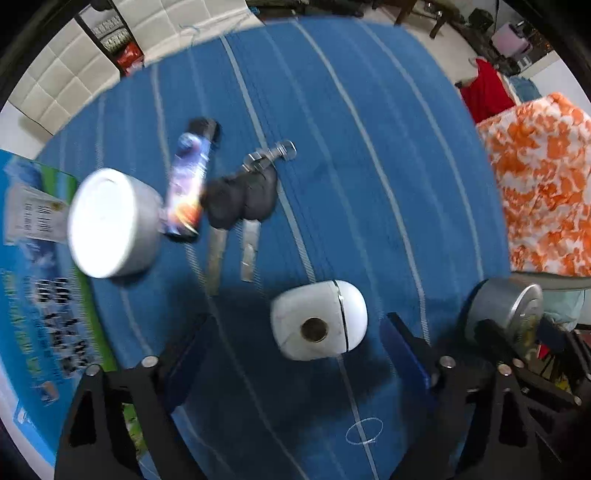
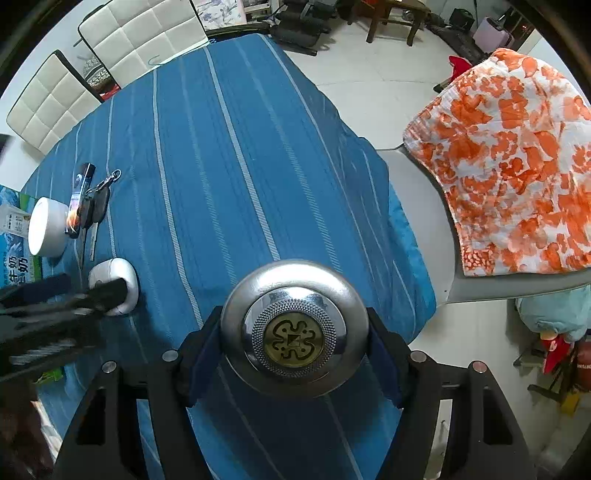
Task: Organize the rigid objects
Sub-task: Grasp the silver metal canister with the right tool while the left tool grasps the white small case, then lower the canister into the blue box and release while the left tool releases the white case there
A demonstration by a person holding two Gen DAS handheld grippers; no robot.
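On a blue striped tabletop (image 1: 369, 147), a row of small things runs left to right in the left wrist view: one printed carton (image 1: 33, 277) at the edge, one white tin (image 1: 107, 221) tipped on its side with its flat face to the camera, one slim printed tube (image 1: 186, 184), two black-headed keys (image 1: 240, 206) on one ring, and one white oval case (image 1: 319, 319). The tube touches the tin and its long axis runs away from the camera, dark cap at the far end. The keys lie beside it, blades pointing toward the camera, ring and clasp at the far end. The case lies well nearer, its long axis across the view, a round brass-coloured spot on its top.

The left tongs (image 1: 295, 350) stand wide apart, one finger either side of the case, neither touching it as far as can be seen; they hold nothing.

At the far right of that view the side of one round metal disc (image 1: 502, 314) shows. The right wrist view alone shows its face: a chrome dome with a knurled ring and a brass emblem, turned to the camera. The right tongs (image 2: 295, 332) grip the disc (image 2: 295, 328) at both sides, above the tabletop's near right part.

That view also shows two white padded chairs (image 2: 140, 29) behind the tabletop, and an orange-and-white cloth (image 2: 517, 166) at right.
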